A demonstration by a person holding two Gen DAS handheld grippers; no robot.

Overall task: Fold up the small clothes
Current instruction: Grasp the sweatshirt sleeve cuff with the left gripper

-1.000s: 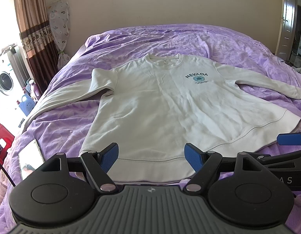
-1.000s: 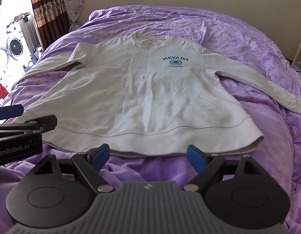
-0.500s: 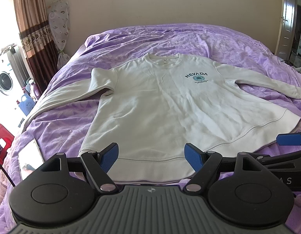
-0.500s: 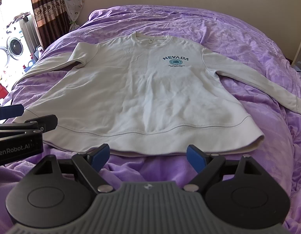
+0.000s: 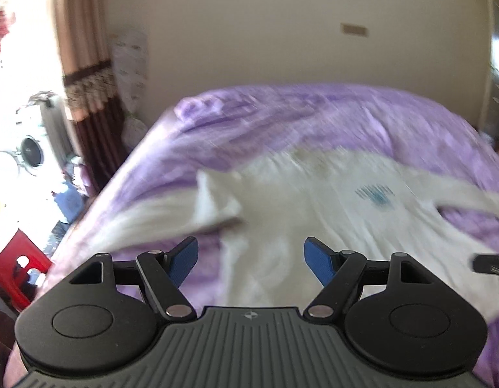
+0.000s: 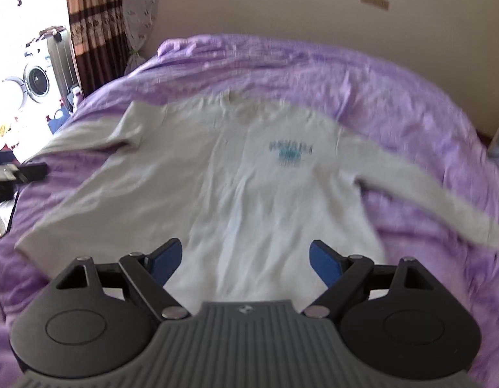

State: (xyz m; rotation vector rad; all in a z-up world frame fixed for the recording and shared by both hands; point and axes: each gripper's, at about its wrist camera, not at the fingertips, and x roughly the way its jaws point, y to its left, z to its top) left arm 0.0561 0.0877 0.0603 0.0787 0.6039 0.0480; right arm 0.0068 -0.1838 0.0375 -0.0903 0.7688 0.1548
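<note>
Crinkled purple bedspread (image 6: 362, 74), flat soft cream sweatshirt (image 6: 236, 190) (blurred print), left gripper (image 5: 251, 258) and right gripper (image 6: 246, 260) spread wide, empty.

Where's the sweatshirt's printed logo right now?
In the right wrist view, the logo sits on the sweatshirt chest, centre-right, ahead of the open right claw.

Blurred white sweatshirt (image 5: 314, 213) on purple bed (image 5: 314, 119), left gripper (image 5: 251, 260) spread

Both hand-held grippers (image 5: 251, 260) (image 6: 246, 260) agape, empty.
</note>
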